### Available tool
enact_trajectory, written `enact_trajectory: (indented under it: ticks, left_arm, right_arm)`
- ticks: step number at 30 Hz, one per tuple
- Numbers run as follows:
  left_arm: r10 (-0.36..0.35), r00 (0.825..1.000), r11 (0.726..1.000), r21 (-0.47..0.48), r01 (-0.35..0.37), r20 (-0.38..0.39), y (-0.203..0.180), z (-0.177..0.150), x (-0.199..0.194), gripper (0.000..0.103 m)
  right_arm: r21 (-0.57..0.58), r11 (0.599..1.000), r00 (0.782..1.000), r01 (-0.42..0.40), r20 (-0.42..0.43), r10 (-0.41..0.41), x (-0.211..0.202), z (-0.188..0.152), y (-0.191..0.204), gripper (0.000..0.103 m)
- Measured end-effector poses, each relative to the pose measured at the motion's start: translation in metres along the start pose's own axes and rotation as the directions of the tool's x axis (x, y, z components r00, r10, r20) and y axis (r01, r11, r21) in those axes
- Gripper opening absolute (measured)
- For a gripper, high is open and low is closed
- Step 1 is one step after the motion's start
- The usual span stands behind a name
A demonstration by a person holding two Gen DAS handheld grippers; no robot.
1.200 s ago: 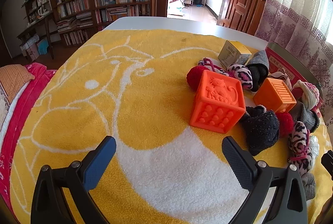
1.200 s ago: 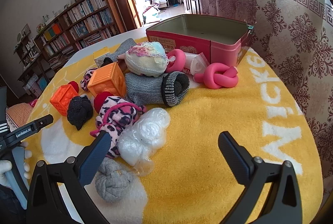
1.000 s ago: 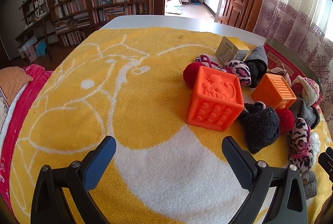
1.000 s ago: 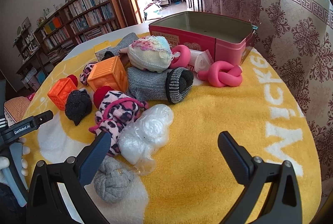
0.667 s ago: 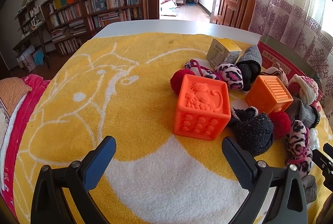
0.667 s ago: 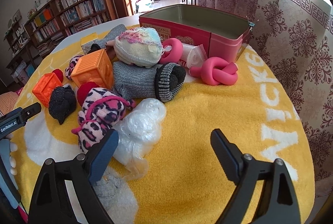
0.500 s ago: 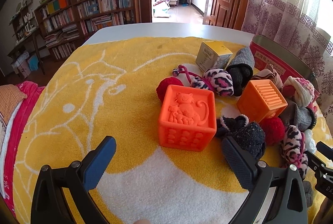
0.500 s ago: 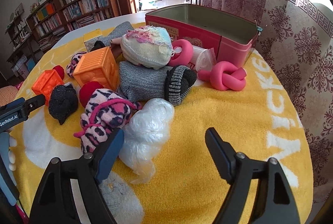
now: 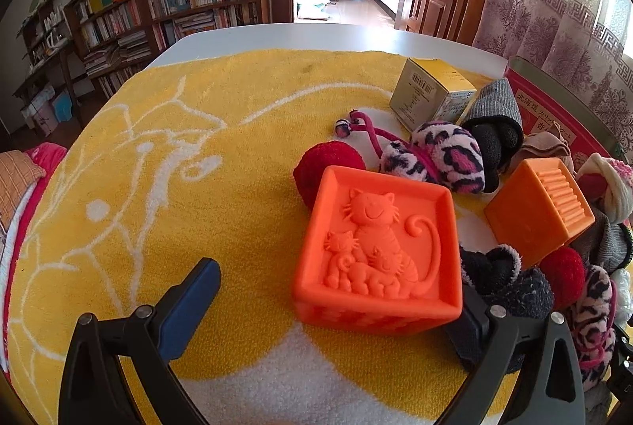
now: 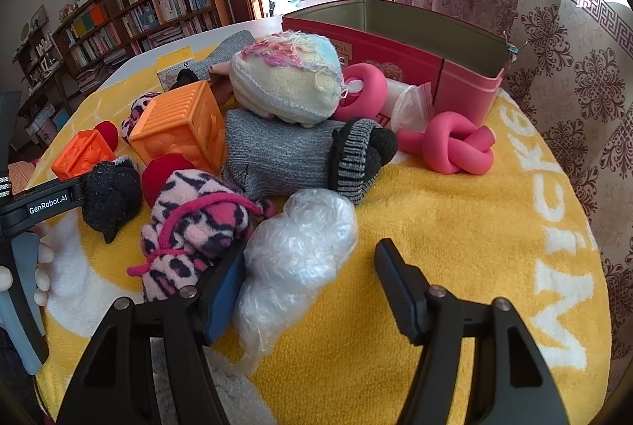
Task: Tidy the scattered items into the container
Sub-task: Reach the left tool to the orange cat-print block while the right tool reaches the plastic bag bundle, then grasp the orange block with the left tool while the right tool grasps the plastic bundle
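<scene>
We have two picks lining up at once here. Our right gripper [image 10: 312,282] straddles the crumpled clear plastic bag [image 10: 296,251] on the yellow terry towel [image 10: 455,227], and its jaws are closing with the bag between them, the left pad already against it, the right one not yet touching. That bag looks feather-light, soft and slippery, so we judge a pinch across its puffy middle is the safest hold; it will squash down a lot before it grips. Our left gripper [image 9: 328,306] has its jaws spread around the orange rubbery cube with the embossed cats [image 9: 379,251], one pad beside its right face, the other well clear on the left. The cube looks light and springy, best squeezed on two flat opposite sides. Crowding matters: a pink leopard-print plush sock [image 10: 194,231] presses right beside the bag, a dark fuzzy sock [image 9: 510,282] sits against the cube, and a grey knitted sock [image 10: 277,156] and pink knotted foam tube [image 10: 455,148] lie between us and the open red tin box [image 10: 395,41] at the far side.
</scene>
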State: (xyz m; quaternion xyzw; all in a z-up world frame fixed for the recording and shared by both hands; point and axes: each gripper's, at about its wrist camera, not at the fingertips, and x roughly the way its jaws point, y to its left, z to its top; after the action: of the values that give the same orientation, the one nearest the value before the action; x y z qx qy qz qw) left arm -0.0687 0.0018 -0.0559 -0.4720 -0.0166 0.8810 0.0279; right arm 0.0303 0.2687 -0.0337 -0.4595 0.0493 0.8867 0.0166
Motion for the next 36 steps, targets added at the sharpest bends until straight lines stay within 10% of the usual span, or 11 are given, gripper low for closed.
enact_trajectory:
  ticks: [21, 28, 36]
  left_arm:
    - [-0.027, 1.0, 1.0, -0.015, 0.027, -0.011, 0.005, 0.0, 0.003, 0.103]
    - [-0.116, 0.992, 0.993, -0.002, 0.116, 0.053, 0.002, -0.003, -0.01, 0.055]
    - [-0.19, 0.978, 0.979, -0.054, 0.195, 0.086, 0.016, -0.003, -0.023, 0.055]
  right_arm:
    - [-0.039, 0.999, 1.0, 0.003, -0.005, -0.003, 0.0, -0.001, 0.006, 0.079]
    - [0.056, 0.998, 1.0, -0.01, 0.03, 0.008, -0.008, -0.002, -0.013, 0.045]
    - [0.061, 0.998, 0.999, -0.033, 0.032, 0.031, -0.015, -0.006, -0.016, 0.043]
